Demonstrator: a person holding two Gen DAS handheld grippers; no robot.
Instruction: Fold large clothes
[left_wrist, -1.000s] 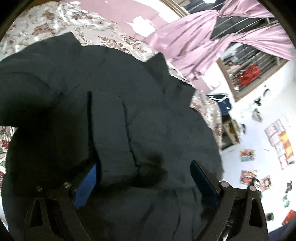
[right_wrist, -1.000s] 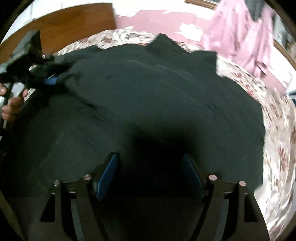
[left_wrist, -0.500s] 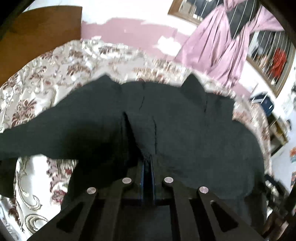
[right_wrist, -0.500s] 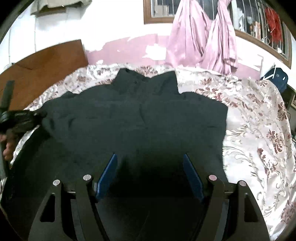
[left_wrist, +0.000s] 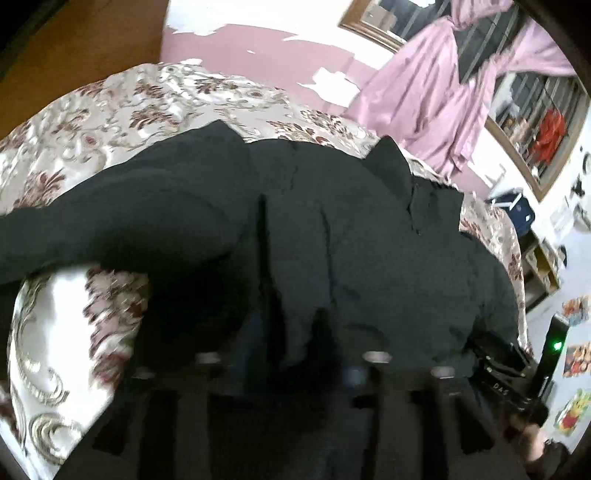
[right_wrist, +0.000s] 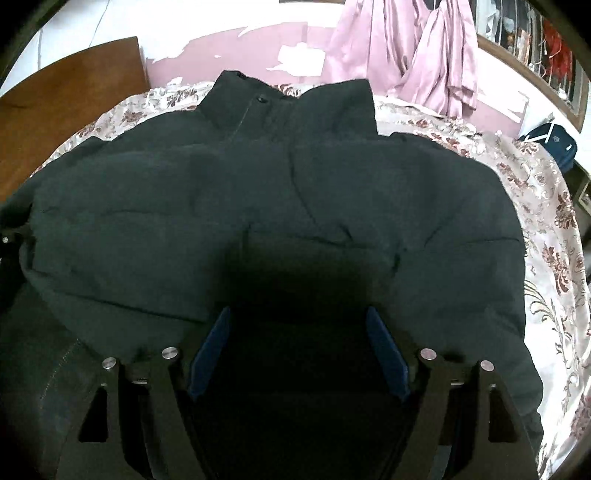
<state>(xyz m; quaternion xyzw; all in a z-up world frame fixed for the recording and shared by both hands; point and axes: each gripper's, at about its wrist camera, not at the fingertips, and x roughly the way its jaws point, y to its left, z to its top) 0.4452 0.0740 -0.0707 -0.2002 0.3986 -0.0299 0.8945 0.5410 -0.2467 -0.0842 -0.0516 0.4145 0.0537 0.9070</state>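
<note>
A large black padded jacket (right_wrist: 258, 192) lies spread on a floral bedspread (right_wrist: 546, 229), collar at the far end. It also shows in the left wrist view (left_wrist: 332, 229), with one sleeve stretching to the left. My right gripper (right_wrist: 299, 350) is open, its blue pads either side of the jacket's near hem. My left gripper (left_wrist: 291, 354) is blurred at the jacket's near edge, with a fold of fabric between its fingers; the jaws look partly apart. The right gripper's body shows at the lower right of the left wrist view (left_wrist: 513, 373).
The bed's floral cover (left_wrist: 74, 155) extends left of the jacket. A wooden headboard (right_wrist: 66, 103) stands at the back left. Pink curtains (right_wrist: 424, 48) hang on the far wall. A blue bag (right_wrist: 550, 142) sits beyond the bed at the right.
My left gripper shut on the jacket half a second ago and its fingers now look further apart. My right gripper stayed open and now sits at the jacket's near hem.
</note>
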